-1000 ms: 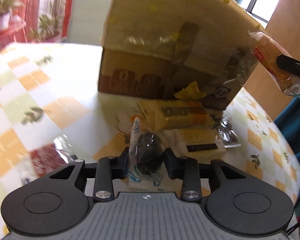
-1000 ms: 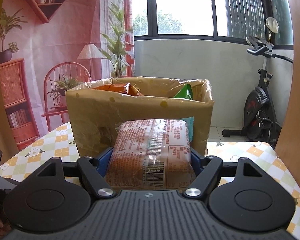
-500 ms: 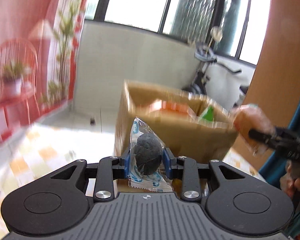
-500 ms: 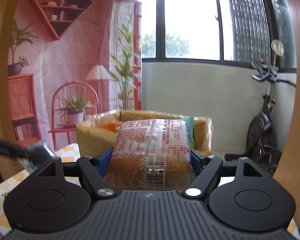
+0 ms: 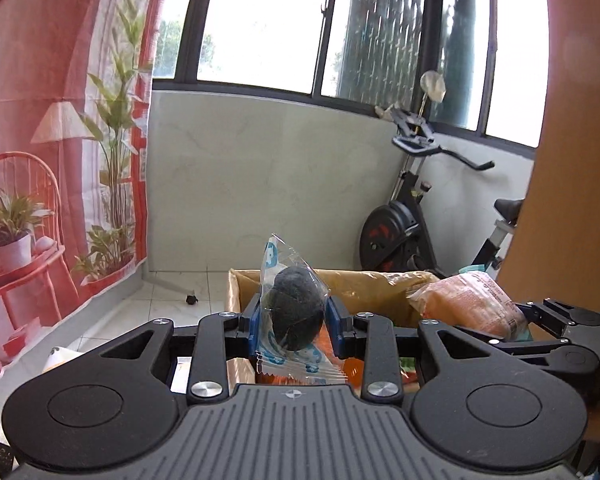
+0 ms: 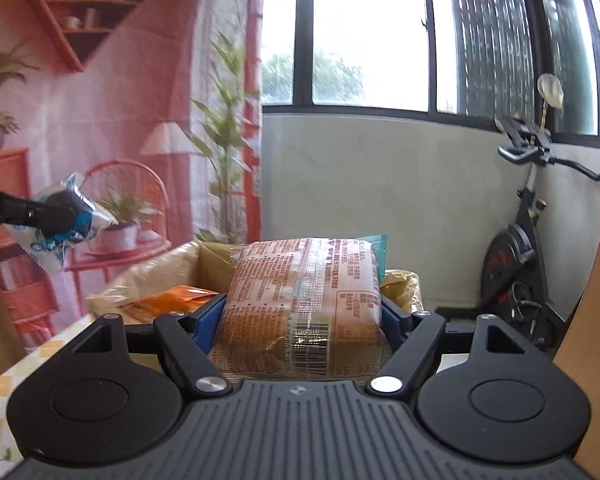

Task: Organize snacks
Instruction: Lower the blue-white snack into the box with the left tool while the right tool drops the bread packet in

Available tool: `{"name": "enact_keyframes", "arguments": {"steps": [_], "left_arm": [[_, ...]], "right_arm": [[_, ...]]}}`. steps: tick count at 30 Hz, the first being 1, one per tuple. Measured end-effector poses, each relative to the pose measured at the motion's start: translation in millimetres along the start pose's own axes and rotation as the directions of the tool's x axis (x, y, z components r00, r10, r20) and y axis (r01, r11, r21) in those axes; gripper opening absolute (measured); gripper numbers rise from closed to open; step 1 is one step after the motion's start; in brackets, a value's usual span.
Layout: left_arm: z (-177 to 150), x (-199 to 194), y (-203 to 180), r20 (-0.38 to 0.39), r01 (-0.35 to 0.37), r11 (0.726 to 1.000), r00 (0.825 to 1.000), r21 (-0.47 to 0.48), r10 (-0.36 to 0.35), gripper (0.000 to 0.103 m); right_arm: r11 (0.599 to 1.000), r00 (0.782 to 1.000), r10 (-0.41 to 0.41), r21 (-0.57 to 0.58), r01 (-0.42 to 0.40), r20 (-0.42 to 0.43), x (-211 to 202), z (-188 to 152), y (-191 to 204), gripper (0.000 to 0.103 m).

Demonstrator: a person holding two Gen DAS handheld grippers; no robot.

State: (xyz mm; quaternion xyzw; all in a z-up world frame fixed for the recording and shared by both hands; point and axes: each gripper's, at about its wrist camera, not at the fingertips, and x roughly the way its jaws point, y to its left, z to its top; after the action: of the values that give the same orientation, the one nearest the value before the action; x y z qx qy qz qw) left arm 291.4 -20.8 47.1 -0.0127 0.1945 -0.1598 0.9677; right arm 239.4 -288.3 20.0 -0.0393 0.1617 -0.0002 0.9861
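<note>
My left gripper (image 5: 294, 316) is shut on a clear packet with a dark round snack (image 5: 296, 314) and holds it over the near rim of the open cardboard box (image 5: 364, 280). My right gripper (image 6: 304, 316) is shut on an orange wrapped bread packet (image 6: 306, 308), held above the box (image 6: 156, 280). The bread packet (image 5: 468, 300) and right gripper (image 5: 540, 332) show at the right of the left wrist view. The dark snack (image 6: 60, 216) and left gripper show at the left of the right wrist view. Orange snack bags (image 6: 172, 300) lie inside the box.
The table with a checked cloth (image 6: 4, 384) lies under the box. An exercise bike (image 5: 412, 216) stands by the far wall under the windows. A brown door panel (image 5: 572, 160) is at the right. A red printed backdrop (image 5: 40, 160) hangs at the left.
Both grippers have risen from table level with their snacks to above the box's open top. The loose snacks on the table have dropped out of view.
</note>
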Motion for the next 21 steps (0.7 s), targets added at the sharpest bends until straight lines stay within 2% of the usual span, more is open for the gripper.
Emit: {"name": "enact_keyframes", "arguments": {"steps": [8, 11, 14, 21], "left_arm": [[5.7, 44.0, -3.8, -0.040, 0.005, 1.000, 0.999, 0.006, -0.005, 0.034], [4.0, 52.1, -0.9, -0.051, 0.001, 1.000, 0.999, 0.009, -0.001, 0.034], [3.8, 59.1, 3.2, -0.053, -0.017, 1.000, 0.998, 0.025, 0.018, 0.035], [5.0, 71.9, 5.9, -0.075, -0.065, 0.994, 0.995, 0.084, 0.071, 0.035]], "right_arm": [[0.997, 0.992, -0.072, -0.005, 0.072, -0.103, 71.6, 15.1, -8.8, 0.079], [0.998, 0.987, -0.056, 0.028, 0.061, -0.150, 95.5, 19.0, -15.2, 0.081], [0.998, 0.993, -0.006, 0.066, 0.014, -0.115, 94.1, 20.5, -19.6, 0.087], [0.993, 0.995, 0.043, 0.118, -0.031, -0.093, 84.9, 14.1, -28.3, 0.087]]}}
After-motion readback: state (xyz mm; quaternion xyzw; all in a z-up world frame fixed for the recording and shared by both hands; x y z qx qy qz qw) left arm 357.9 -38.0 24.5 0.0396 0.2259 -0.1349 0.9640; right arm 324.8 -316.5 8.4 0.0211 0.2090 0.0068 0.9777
